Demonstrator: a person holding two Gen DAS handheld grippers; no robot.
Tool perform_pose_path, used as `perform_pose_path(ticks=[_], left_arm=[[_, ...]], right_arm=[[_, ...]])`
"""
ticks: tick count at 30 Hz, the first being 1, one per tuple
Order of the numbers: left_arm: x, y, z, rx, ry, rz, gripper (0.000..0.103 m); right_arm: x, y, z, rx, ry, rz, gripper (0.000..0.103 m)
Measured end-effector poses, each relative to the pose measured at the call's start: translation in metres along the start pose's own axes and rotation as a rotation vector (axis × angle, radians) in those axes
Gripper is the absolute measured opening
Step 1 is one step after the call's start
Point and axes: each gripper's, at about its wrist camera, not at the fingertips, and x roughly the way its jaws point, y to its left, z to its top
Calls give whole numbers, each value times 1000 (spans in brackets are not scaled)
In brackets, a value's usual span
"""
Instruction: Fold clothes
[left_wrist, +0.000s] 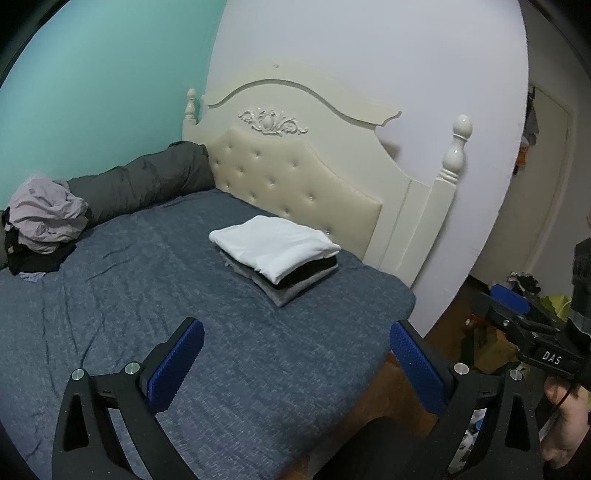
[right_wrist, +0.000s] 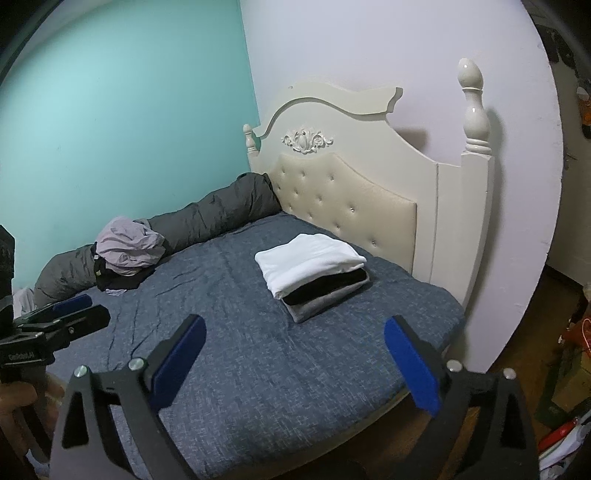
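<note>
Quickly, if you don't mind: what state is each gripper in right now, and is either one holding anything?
Left gripper: open, holding nothing, over the bed.
Right gripper: open, holding nothing, over the bed.

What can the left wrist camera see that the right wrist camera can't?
Only the left wrist view shows the right gripper at its right edge, and a doorway beyond the wall. Only the right wrist view shows the left gripper at its left edge. Both show open, empty jaws over the blue bedspread, the folded stack with a white garment on top, the unfolded pile, the grey rolled duvet and the cream headboard.
</note>
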Motion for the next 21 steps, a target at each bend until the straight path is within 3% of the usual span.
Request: perform_pose_path(ticks=[21], left_arm=[[-3,7,-11,-20,-3,40,103]], right_arm=[[-2,1,-5,0,7,-3,99]])
